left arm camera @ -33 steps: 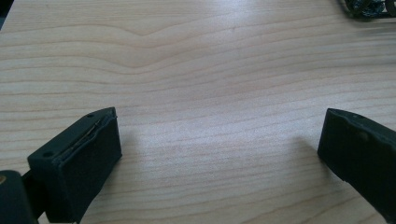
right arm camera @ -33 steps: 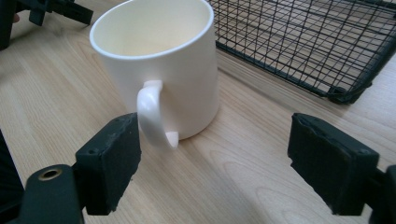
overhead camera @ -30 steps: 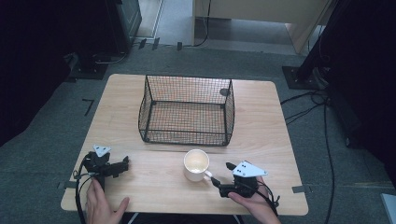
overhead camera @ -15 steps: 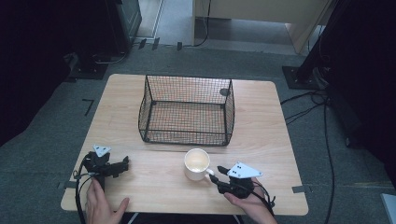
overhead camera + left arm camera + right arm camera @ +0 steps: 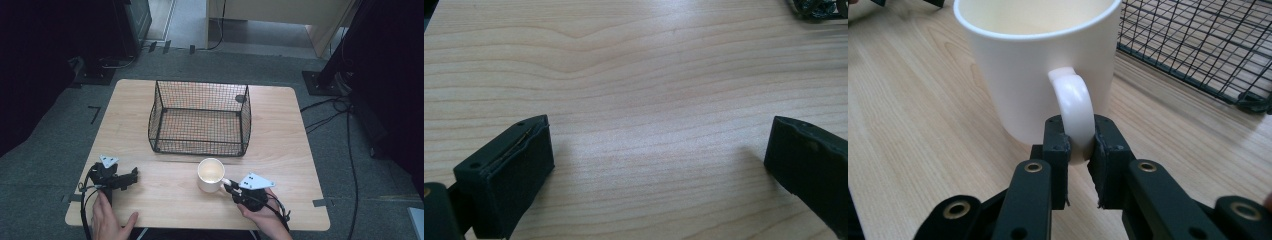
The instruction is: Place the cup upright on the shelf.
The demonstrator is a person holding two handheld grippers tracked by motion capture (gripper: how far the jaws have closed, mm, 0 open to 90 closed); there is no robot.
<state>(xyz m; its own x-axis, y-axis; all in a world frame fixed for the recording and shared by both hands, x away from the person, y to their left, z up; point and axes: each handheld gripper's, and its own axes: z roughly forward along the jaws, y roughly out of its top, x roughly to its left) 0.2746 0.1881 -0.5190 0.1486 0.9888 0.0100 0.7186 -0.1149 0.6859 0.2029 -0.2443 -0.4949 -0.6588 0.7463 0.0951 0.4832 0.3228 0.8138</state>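
Observation:
A cream mug (image 5: 210,173) (image 5: 1038,60) stands upright on the wooden table (image 5: 280,145), its handle (image 5: 1074,112) turned toward the front right. My right gripper (image 5: 230,188) (image 5: 1081,141) has just been closing, and its pads now pinch that handle from both sides. Over at the front left, my left gripper (image 5: 131,176) (image 5: 659,160) rests low on the table, open, with bare wood between its jaws.
A black wire basket (image 5: 200,119) (image 5: 1198,45) stands just behind the mug in the middle of the table. Cables (image 5: 90,200) trail from both grippers toward the front edge. The person's hands (image 5: 107,220) hold the grippers at the near edge.
The right gripper has shifted left toward the mug and closed onto its handle. The left gripper has kept still.

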